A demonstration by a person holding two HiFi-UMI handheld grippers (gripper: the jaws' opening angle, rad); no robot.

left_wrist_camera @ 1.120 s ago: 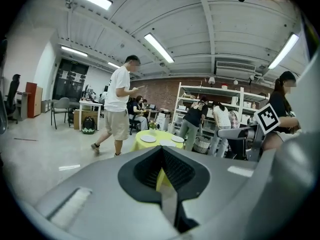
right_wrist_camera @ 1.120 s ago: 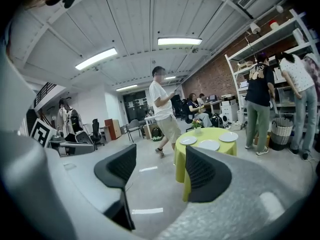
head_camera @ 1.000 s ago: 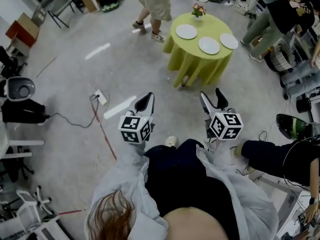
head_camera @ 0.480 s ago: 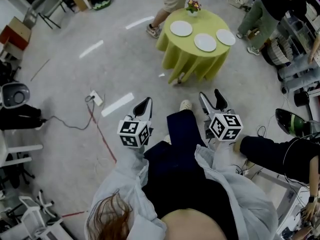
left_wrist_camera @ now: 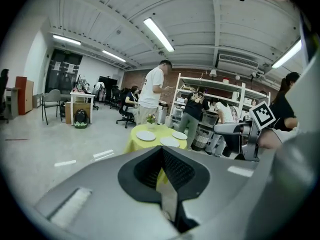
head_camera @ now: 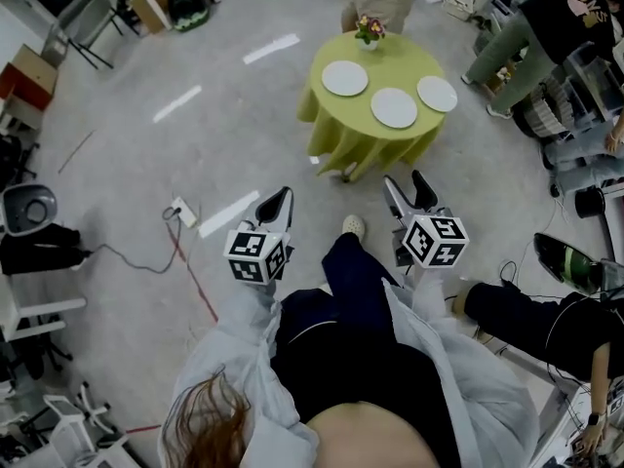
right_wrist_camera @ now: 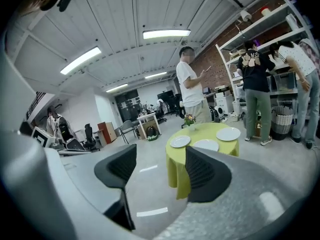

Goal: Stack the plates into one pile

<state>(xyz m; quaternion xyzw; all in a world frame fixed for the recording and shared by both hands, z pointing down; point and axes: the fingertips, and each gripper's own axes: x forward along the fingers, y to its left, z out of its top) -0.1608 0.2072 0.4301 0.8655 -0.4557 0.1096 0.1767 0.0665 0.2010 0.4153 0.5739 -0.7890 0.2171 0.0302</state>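
Evidently no stacking has begun. Three round white plates lie singly on the small round table (head_camera: 336, 136), which is draped in a yellow-green cloth and stands at the far side of the scene. They are the left plate (head_camera: 345, 78), the middle plate (head_camera: 394, 107), which lies nearest, and the right plate (head_camera: 437, 94). None rests on or overlaps another. A small vase of flowers (head_camera: 369, 30) stands at the table's far edge, beyond the left plate.

Both tools are held over bare grey floor (head_camera: 224, 125), well short of the table and pointed towards it. The left gripper (head_camera: 280, 199) has its jaws pressed together with nothing between them. The right gripper (head_camera: 407, 188) has its jaws parted, and only floor and tablecloth show through the gap. Neither touches a plate.

By this reading the whole task remains. The table must be reached, then one plate lifted onto a second, and that pair joined with the third to make one pile. The vase leaves little room at the far left, so the middle plate looks the likeliest base.
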